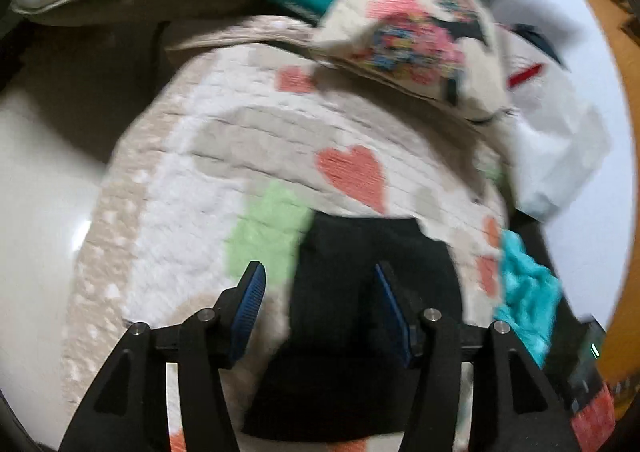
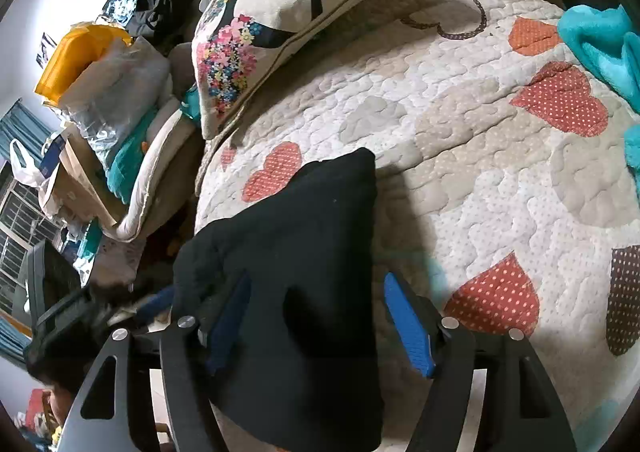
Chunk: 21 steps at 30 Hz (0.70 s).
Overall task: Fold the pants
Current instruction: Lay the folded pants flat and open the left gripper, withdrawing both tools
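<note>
Black pants (image 1: 360, 312) lie folded into a compact block on a quilted bedspread with heart patches (image 1: 208, 156). In the left wrist view my left gripper (image 1: 320, 284) hangs just above the pants with its blue pads wide apart and nothing between them. In the right wrist view the pants (image 2: 304, 292) lie flat on the quilt (image 2: 460, 140), and my right gripper (image 2: 316, 292) is open above them, its left pad over the cloth and its right pad (image 2: 408, 328) beside the pants' right edge.
A floral cushion (image 2: 280, 32) lies at the head of the bed. A turquoise fleece (image 2: 600, 44) sits at the right edge. White plastic bags (image 1: 560, 140) and clutter (image 2: 100, 92) ring the bed. The left bed edge drops to the floor.
</note>
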Each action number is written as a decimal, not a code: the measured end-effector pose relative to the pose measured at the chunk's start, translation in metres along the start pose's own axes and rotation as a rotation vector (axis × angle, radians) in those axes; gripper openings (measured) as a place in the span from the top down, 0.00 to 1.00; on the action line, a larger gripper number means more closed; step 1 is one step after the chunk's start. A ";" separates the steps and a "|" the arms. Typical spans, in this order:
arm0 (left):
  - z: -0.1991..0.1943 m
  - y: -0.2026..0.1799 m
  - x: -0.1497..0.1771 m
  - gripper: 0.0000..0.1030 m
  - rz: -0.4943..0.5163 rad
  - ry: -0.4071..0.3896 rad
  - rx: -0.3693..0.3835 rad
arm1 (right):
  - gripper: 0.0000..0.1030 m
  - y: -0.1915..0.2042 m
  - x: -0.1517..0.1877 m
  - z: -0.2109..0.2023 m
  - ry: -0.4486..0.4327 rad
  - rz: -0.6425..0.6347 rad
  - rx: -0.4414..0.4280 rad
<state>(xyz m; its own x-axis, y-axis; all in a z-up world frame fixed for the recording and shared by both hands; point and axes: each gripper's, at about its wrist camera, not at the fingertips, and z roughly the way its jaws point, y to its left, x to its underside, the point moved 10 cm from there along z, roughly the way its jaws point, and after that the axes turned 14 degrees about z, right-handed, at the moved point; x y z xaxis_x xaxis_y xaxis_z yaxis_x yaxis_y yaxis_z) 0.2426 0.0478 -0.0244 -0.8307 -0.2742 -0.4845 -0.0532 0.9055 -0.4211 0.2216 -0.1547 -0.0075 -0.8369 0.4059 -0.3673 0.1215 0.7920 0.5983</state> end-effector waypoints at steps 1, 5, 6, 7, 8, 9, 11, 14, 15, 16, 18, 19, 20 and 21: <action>0.006 0.009 -0.001 0.46 -0.015 0.023 -0.032 | 0.27 0.001 0.002 0.000 0.003 0.001 -0.002; 0.033 0.033 0.011 0.46 -0.062 0.120 -0.111 | 0.27 0.002 0.010 0.004 0.015 -0.001 0.004; 0.036 0.035 0.012 0.46 -0.065 0.123 -0.119 | 0.27 0.002 0.010 0.005 0.016 -0.001 0.005; 0.038 0.036 0.012 0.46 -0.059 0.126 -0.126 | 0.27 0.002 0.011 0.005 0.016 0.000 0.006; 0.039 0.035 0.012 0.46 -0.039 0.127 -0.140 | 0.27 0.002 0.011 0.006 0.016 0.001 0.008; 0.039 0.034 0.011 0.46 -0.016 0.130 -0.157 | 0.27 0.001 0.010 0.006 0.013 0.005 0.009; 0.040 0.033 0.011 0.46 0.019 0.140 -0.185 | 0.27 -0.002 0.008 0.006 0.007 0.014 0.015; 0.037 0.035 0.010 0.46 0.005 0.145 -0.180 | 0.27 -0.007 0.007 0.003 -0.002 0.030 0.022; 0.033 0.036 0.011 0.46 -0.010 0.142 -0.168 | 0.27 -0.009 0.008 0.001 -0.006 0.038 0.023; 0.029 0.037 0.013 0.46 -0.018 0.140 -0.158 | 0.27 -0.010 0.008 -0.003 -0.010 0.047 0.023; 0.018 0.039 0.021 0.46 -0.015 0.140 -0.142 | 0.27 -0.013 0.010 -0.011 -0.017 0.061 0.023; 0.012 0.041 0.025 0.46 -0.006 0.137 -0.140 | 0.27 -0.013 0.011 -0.015 -0.020 0.064 0.026; 0.003 0.041 0.032 0.46 0.008 0.129 -0.141 | 0.27 -0.014 0.013 -0.020 -0.024 0.064 0.030; -0.003 0.041 0.037 0.46 0.021 0.123 -0.144 | 0.27 -0.013 0.015 -0.026 -0.028 0.064 0.032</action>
<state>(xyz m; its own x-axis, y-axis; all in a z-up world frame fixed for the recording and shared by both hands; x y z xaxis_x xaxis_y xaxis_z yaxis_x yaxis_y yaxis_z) 0.2079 0.0760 -0.0569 -0.8934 -0.2212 -0.3910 -0.1066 0.9499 -0.2938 0.1938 -0.1710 -0.0027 -0.8116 0.4685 -0.3492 0.1917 0.7780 0.5982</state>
